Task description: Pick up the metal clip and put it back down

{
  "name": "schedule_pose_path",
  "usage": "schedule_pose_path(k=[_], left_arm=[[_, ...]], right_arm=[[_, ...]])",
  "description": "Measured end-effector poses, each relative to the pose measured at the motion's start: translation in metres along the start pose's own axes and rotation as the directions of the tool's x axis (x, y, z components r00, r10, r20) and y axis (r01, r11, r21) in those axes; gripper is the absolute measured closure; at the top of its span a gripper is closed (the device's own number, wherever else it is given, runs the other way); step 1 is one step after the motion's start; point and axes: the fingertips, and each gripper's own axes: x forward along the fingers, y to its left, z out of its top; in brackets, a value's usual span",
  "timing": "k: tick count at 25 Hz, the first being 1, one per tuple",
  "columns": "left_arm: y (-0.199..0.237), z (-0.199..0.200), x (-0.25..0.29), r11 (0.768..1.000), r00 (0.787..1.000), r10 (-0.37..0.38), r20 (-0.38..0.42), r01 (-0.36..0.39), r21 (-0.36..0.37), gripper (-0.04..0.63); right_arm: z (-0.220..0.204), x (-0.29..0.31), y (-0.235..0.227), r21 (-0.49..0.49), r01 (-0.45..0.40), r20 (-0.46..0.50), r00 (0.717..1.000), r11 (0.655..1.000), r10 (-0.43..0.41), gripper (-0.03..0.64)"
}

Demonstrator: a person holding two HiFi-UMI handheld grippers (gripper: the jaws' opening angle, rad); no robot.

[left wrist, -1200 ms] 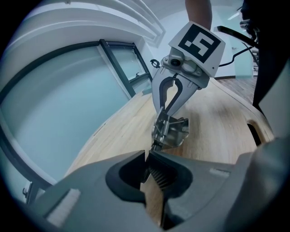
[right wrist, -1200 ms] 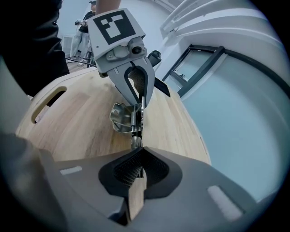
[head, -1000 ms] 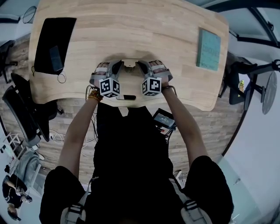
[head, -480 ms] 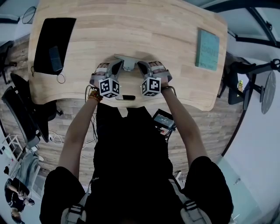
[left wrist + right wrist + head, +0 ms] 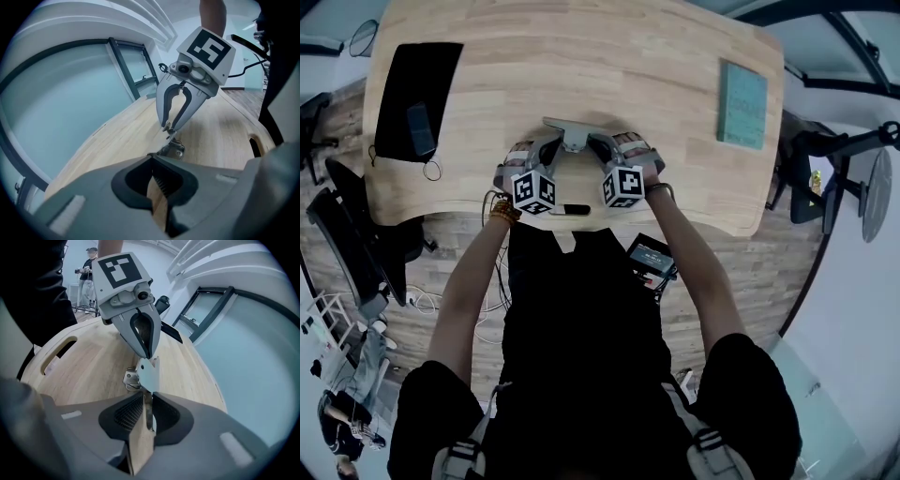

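1. The person (image 5: 581,356) stands at the near edge of the wooden table (image 5: 581,56). Both arms reach forward, and the two grippers are angled in toward each other just past that edge.
2. The right gripper (image 5: 146,397) has just been opening its jaws. The flat plate of the metal clip (image 5: 149,373) stands on edge between them. A strip of table shows between the plate and one pad, so the pads no longer pinch it.
3. The left gripper (image 5: 147,355) comes at the clip from the opposite side. Its fingers run together to a point, and the tips are closed on the plate's top edge. In its own view the clip sits right at the end of its jaws.
4. The clip is therefore between the two grippers, touching the left one's tips and lying inside the right one's gap. Its hinged, ringed lower part is down at the table surface. I cannot tell whether it rests there or hangs just above it.
5. From the head view the clip shows as a pale metal bar across the tips of both grippers.
6. Farther back on the left lies a black mat (image 5: 417,66) with a phone (image 5: 419,127) on it.
7. Far right on the table, well apart from the clip, is a teal book (image 5: 743,105).
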Motion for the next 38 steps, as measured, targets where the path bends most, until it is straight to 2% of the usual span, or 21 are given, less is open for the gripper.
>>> schedule_pose_path(k=[6, 12, 17, 22, 30, 35, 38], left_arm=[[0.014, -0.01, -0.018, 0.995, 0.999, 0.038, -0.006, -0.039, -0.09, 0.574], [0.056, 0.011, -0.048, 0.96, 0.987, 0.155, 0.036, -0.142, -0.243, 0.567], [0.089, 0.042, -0.072, 0.935, 0.965, 0.248, 0.079, -0.218, -0.279, 0.562], [0.107, 0.074, -0.094, 0.921, 0.946, 0.299, 0.126, -0.252, -0.296, 0.559], [0.132, 0.114, -0.139, 0.897, 0.91, 0.366, 0.195, -0.289, -0.334, 0.55], [0.141, 0.151, -0.166, 0.893, 0.877, 0.403, 0.262, -0.313, -0.323, 0.54], [0.146, 0.168, -0.178, 0.876, 0.853, 0.439, 0.283, -0.335, -0.348, 0.539]], right_arm=[[-0.003, -0.011, -0.003, 0.03, 0.002, 0.002, 1.0, 1.0, -0.002, 0.529], [0.017, -0.029, -0.029, 0.086, 0.05, 0.047, 0.997, 0.995, -0.054, 0.528], [0.039, -0.051, -0.055, 0.123, 0.097, 0.099, 0.989, 0.988, -0.11, 0.528], [0.054, -0.076, -0.08, 0.185, 0.148, 0.134, 0.976, 0.972, -0.174, 0.529], [0.072, -0.124, -0.114, 0.384, 0.186, 0.173, 0.948, 0.904, -0.268, 0.528], [0.081, -0.164, -0.138, 0.488, 0.226, 0.203, 0.91, 0.843, -0.362, 0.531], [0.087, -0.186, -0.148, 0.525, 0.246, 0.217, 0.887, 0.815, -0.407, 0.532]])
